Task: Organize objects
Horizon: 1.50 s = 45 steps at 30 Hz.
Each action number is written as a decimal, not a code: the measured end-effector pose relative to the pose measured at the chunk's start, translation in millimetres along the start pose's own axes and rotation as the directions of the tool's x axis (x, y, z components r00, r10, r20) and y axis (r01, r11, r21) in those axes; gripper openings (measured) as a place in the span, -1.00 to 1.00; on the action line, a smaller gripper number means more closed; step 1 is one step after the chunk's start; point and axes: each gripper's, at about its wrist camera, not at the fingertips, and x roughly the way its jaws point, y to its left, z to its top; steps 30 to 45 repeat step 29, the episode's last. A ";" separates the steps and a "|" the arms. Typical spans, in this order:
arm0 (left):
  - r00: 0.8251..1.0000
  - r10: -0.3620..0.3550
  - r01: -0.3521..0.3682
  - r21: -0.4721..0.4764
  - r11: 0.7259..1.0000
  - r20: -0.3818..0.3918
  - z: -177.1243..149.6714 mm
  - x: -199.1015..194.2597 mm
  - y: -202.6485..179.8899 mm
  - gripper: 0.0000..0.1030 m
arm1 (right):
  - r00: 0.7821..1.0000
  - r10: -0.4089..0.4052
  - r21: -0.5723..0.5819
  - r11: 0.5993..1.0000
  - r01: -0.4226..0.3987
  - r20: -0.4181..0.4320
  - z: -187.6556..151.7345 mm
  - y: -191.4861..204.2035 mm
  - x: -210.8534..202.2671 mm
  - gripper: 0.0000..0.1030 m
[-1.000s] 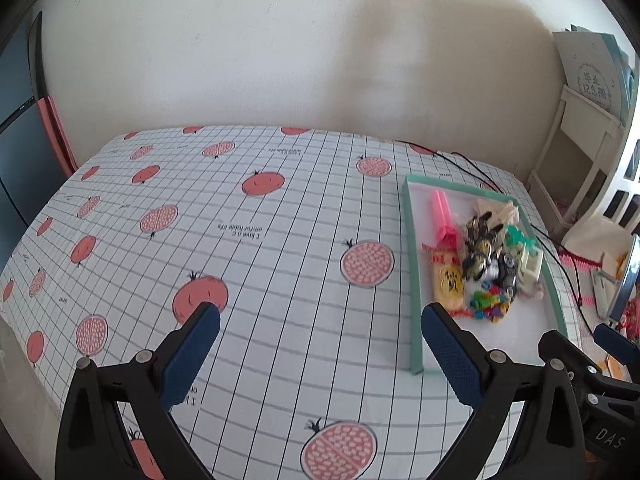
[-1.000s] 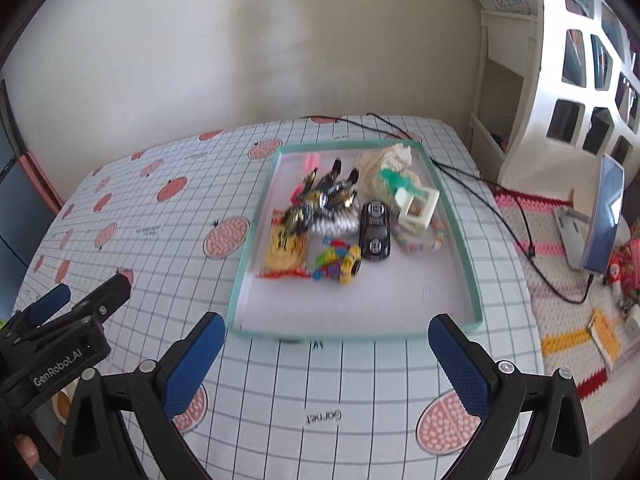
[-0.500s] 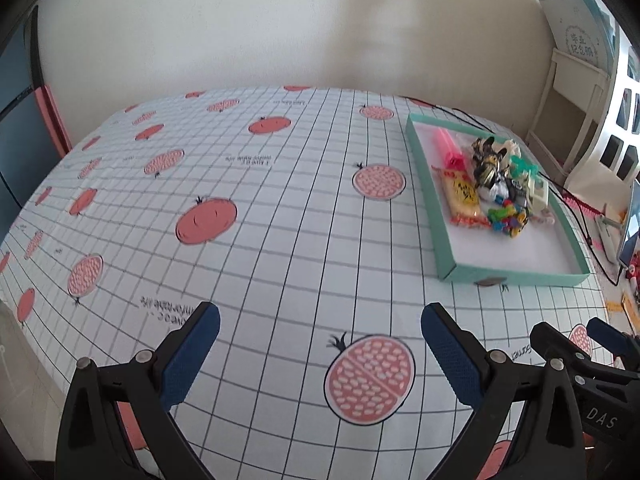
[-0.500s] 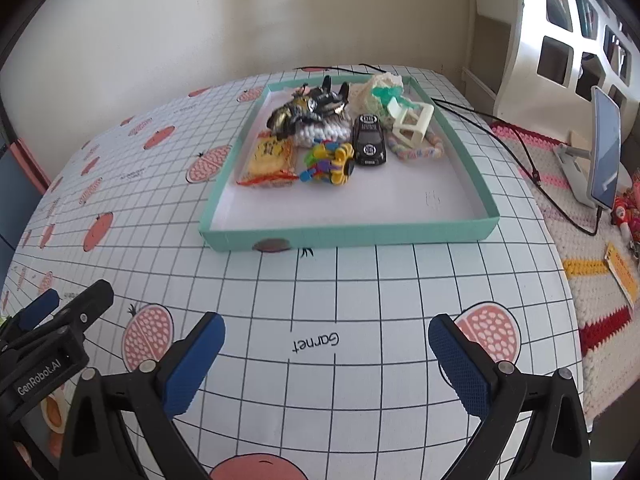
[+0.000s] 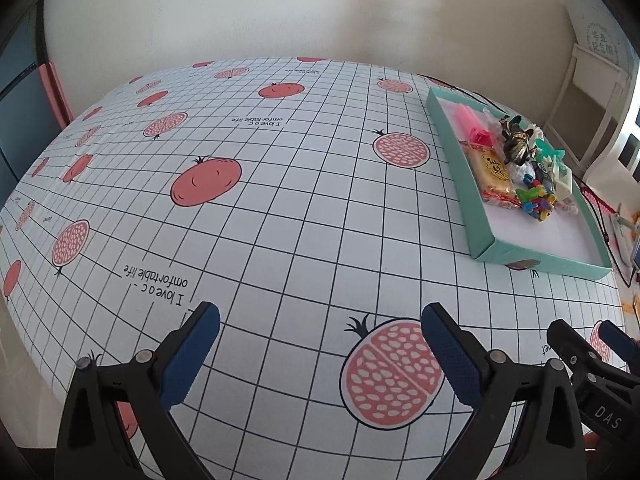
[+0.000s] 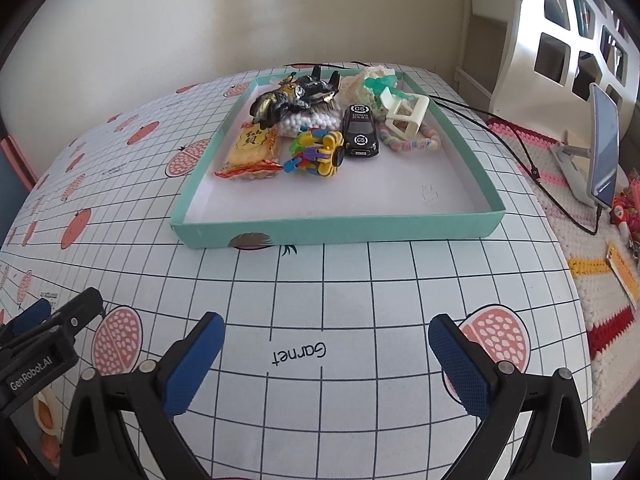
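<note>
A teal tray (image 6: 336, 230) sits on the gridded tablecloth and also shows at the right of the left wrist view (image 5: 536, 258). It holds a black toy car (image 6: 360, 130), a yellow snack packet (image 6: 252, 148), a colourful block toy (image 6: 316, 154), a black-gold figure (image 6: 296, 94), a white frame (image 6: 404, 114) and a bead bracelet (image 6: 412, 145). My right gripper (image 6: 326, 356) is open and empty, low over the cloth in front of the tray. My left gripper (image 5: 320, 346) is open and empty, left of the tray.
The tablecloth (image 5: 280, 200) has pomegranate prints. A phone on a stand (image 6: 600, 152) and black cables (image 6: 532, 168) lie right of the table. A white shelf unit (image 6: 568, 36) stands at the far right. A wall is behind the table.
Both grippers have dropped lower and pulled back toward the table's near edge. The tray now appears farther and flatter. Both stay open and empty.
</note>
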 end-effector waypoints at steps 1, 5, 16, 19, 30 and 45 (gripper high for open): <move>1.000 -0.002 0.002 -0.001 1.000 -0.001 0.0 1.0 0.3 0.95 | 1.000 -0.005 0.002 1.000 0.005 -0.003 -0.3 -0.4 2.6 1.00; 1.000 -0.005 0.005 0.001 1.000 -0.003 0.0 5.7 0.0 0.95 | 1.000 -0.016 0.011 1.000 0.016 -0.018 -2.9 -1.9 10.1 1.00; 1.000 -0.003 0.003 0.010 1.000 -0.027 -3.7 19.8 0.9 0.95 | 0.998 -0.060 -0.003 0.998 0.060 0.006 -4.1 -3.1 16.8 1.00; 0.999 0.017 -0.017 0.019 1.000 -0.029 -5.6 22.8 0.7 0.95 | 0.998 -0.062 -0.002 0.998 0.062 0.009 -4.4 -2.9 17.0 1.00; 1.000 0.023 -0.023 0.029 0.999 -0.015 -7.9 21.5 -0.6 0.96 | 0.998 -0.064 0.000 0.998 0.064 0.011 -4.4 -2.8 16.9 1.00; 1.000 0.023 -0.023 0.029 0.999 -0.015 -7.9 21.5 -0.6 0.96 | 0.998 -0.064 0.000 0.998 0.064 0.011 -4.4 -2.8 16.9 1.00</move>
